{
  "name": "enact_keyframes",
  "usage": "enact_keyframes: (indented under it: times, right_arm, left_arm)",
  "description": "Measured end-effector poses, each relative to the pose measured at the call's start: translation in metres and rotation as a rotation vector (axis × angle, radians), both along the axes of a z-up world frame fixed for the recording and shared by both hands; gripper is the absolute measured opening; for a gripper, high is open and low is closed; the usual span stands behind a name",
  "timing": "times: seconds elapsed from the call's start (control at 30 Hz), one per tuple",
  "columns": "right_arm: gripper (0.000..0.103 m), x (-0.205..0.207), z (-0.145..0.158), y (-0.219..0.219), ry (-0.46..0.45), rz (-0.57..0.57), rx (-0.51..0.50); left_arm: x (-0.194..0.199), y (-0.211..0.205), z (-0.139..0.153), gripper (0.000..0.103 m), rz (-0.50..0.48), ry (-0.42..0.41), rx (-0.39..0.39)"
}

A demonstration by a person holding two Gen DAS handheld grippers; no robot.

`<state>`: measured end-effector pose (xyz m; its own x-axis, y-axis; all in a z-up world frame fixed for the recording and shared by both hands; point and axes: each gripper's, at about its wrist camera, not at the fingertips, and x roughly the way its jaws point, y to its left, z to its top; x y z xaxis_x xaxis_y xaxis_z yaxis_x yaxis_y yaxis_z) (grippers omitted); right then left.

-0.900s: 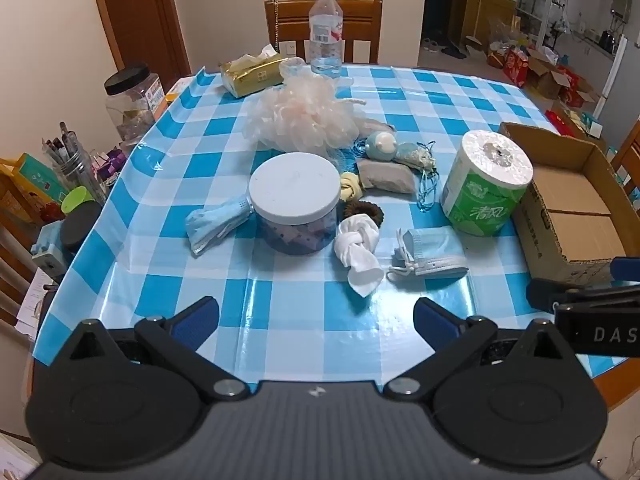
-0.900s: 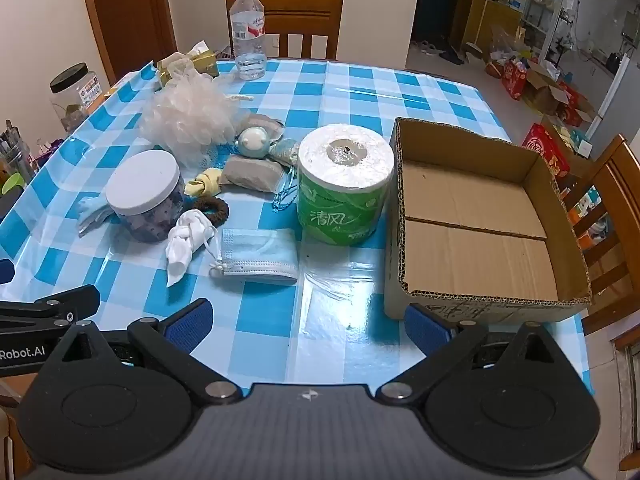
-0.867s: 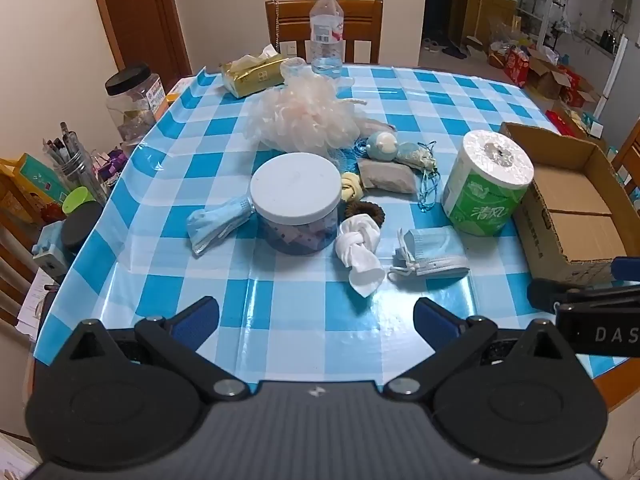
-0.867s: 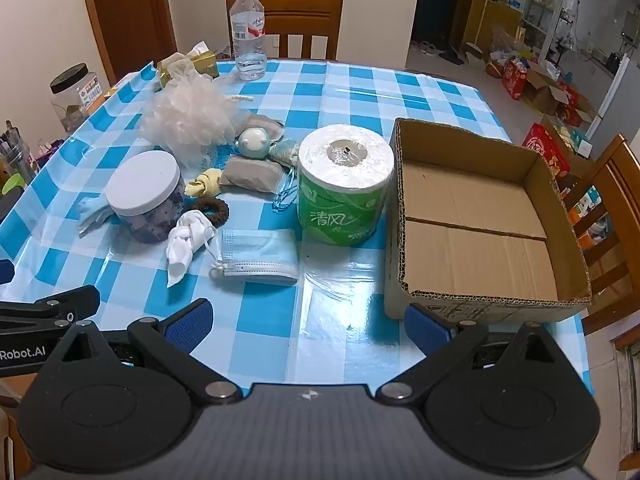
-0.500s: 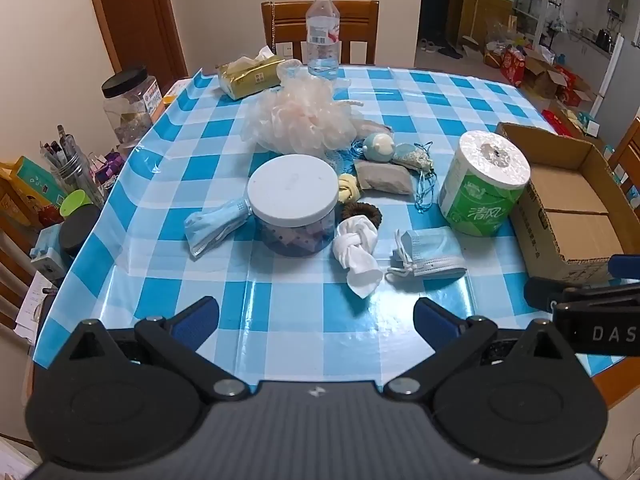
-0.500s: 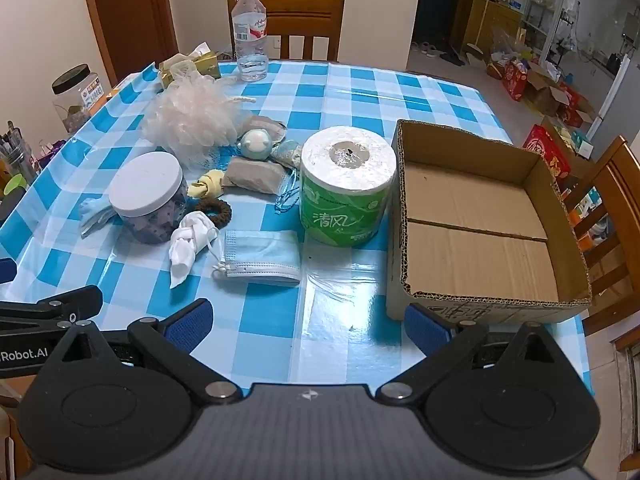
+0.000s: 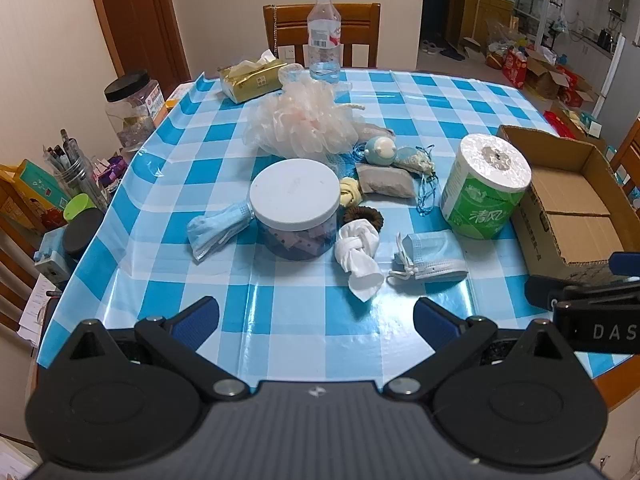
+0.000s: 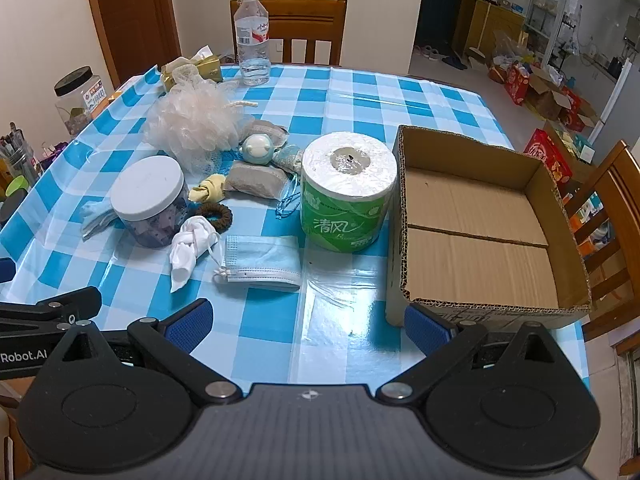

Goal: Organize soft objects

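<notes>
Cardboard box (image 8: pixel 476 224) empty, beside toilet roll (image 8: pixel 346 192). Left gripper (image 7: pixel 316 316) and right gripper (image 8: pixel 306 322) both spread wide, grasping nothing, above checked tablecloth (image 8: pixel 360 92).

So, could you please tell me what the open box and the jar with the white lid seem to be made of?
Open box: brown corrugated cardboard, matte; fluted edges show along its rim. Jar with the white lid: clear, probably plastic, since its contents show through; the lid looks like smooth matte plastic.

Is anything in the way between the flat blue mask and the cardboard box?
Not really. The folded face mask lies left of the empty cardboard box, with bare tablecloth between them. The toilet paper roll stands just behind that path, close to the box's wall.
</notes>
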<state>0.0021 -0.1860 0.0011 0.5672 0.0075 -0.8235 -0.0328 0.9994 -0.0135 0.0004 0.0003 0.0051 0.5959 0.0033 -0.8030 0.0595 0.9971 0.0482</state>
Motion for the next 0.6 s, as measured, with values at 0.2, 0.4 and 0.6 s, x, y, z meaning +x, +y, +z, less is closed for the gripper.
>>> enact_keyframes:
  times: [0.2, 0.4, 0.6]
  right_arm:
    - [0.103, -0.0003, 0.0005, -0.0018, -0.004, 0.002, 0.002]
    - [0.103, -0.0005, 0.0022, -0.0058, -0.012, 0.008, 0.005]
    - [0.103, -0.0013, 0.0029, -0.0094, -0.015, 0.021, 0.011]
  left_arm:
    - [0.0005, -0.0027, 0.0010, 0.102, 0.000, -0.003, 0.004]
    - [-0.0004, -0.0059, 0.0026, 0.102, 0.003, -0.014, 0.000]
    - [-0.0038, -0.0110, 0.0035, 0.102, 0.014, -0.026, 0.010]
